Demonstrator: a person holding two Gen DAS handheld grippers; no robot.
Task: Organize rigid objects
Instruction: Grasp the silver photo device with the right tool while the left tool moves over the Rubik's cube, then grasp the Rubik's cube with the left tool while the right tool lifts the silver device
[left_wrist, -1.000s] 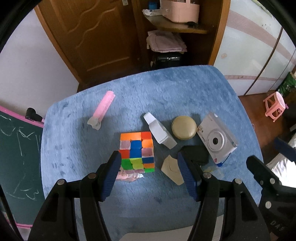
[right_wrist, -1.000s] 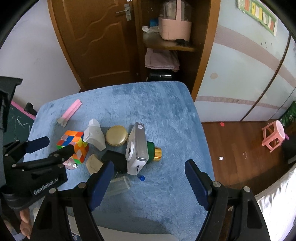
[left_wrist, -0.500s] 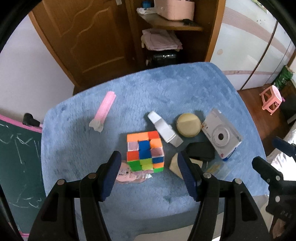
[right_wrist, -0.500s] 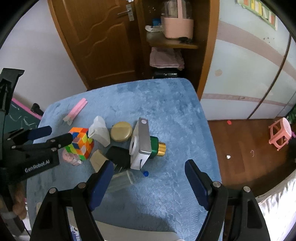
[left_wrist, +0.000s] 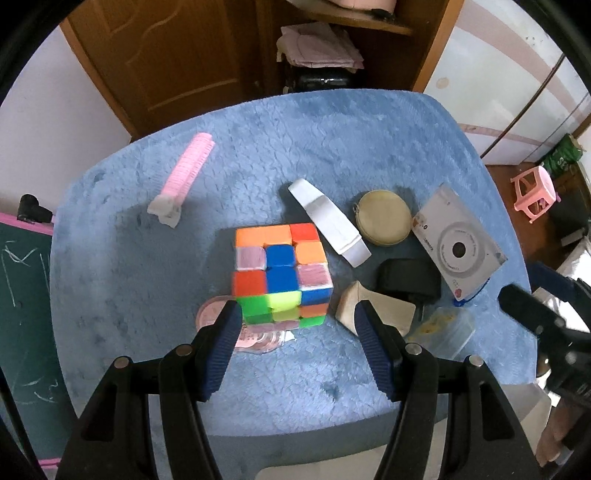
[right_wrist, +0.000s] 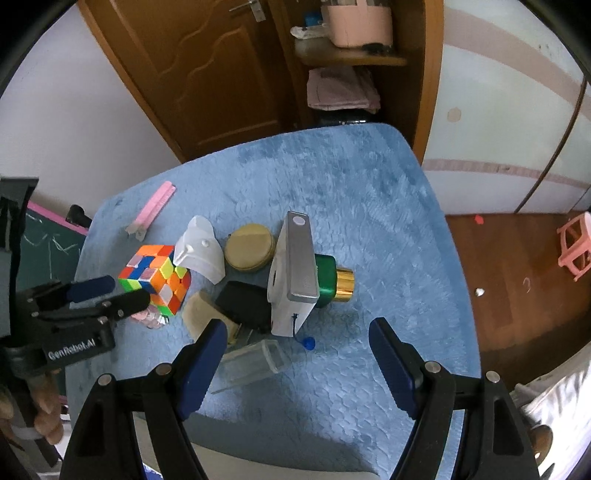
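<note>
A colourful puzzle cube (left_wrist: 281, 273) (right_wrist: 157, 278) sits on the blue fluffy table cover (left_wrist: 332, 147). My left gripper (left_wrist: 297, 321) hovers open just above its near side, nothing between the fingers. Right of the cube lie a white wedge-shaped case (left_wrist: 328, 221), a round tan tin (left_wrist: 384, 217), a white camera (left_wrist: 458, 251) (right_wrist: 293, 273), a black box (left_wrist: 408, 278), a beige block (left_wrist: 373, 310) and a clear plastic box (right_wrist: 255, 360). My right gripper (right_wrist: 295, 334) stands open above the clear box and camera. A green-and-gold cylinder (right_wrist: 334, 282) lies behind the camera.
A pink comb (left_wrist: 183, 177) lies at the far left of the cover. A pink packet (left_wrist: 255, 336) lies under the cube's near edge. Behind the table stand a wooden door (right_wrist: 184, 74) and shelves (right_wrist: 351, 59). A pink stool (right_wrist: 576, 247) is on the floor, right.
Both grippers have sunk toward the table and tilted further down; the cube and camera now look larger. No object has shifted.
</note>
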